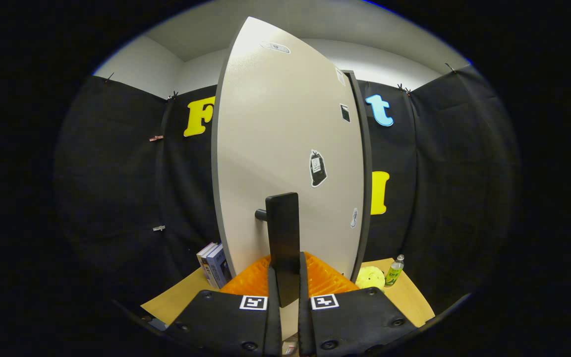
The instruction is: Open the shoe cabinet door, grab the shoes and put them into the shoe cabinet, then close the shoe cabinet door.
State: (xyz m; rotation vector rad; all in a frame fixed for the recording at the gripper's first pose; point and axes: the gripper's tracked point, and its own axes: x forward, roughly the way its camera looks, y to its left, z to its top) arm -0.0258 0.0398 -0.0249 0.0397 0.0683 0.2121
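- A booth hung with black cloth walls (117,173), a pale wall and ceiling above them, and a tan tabletop (176,297) across the lower part of the frame.
- In the centre of the frame stands the shoe cabinet door (275,148), a tall off-white panel with a dark edge, swung out so that it faces the camera at an angle.
- Several small stickers (317,168) dot the right half of the door.
- A dark upright bar handle (283,238) stands off the door's lower middle on a short peg.
- The gripper (284,285) sits at the bottom centre of the frame; its two fingers (273,297) are closed onto the lower end of the handle, one on each side, pinching it.
- Left of the door, at the lower left, a few books (213,263) stand on the tabletop.
- At the lower right, beside the door's edge, lie a round yellow object (370,277) and a small bottle (394,270) with a green label, close together.
- No shoes can be made out.
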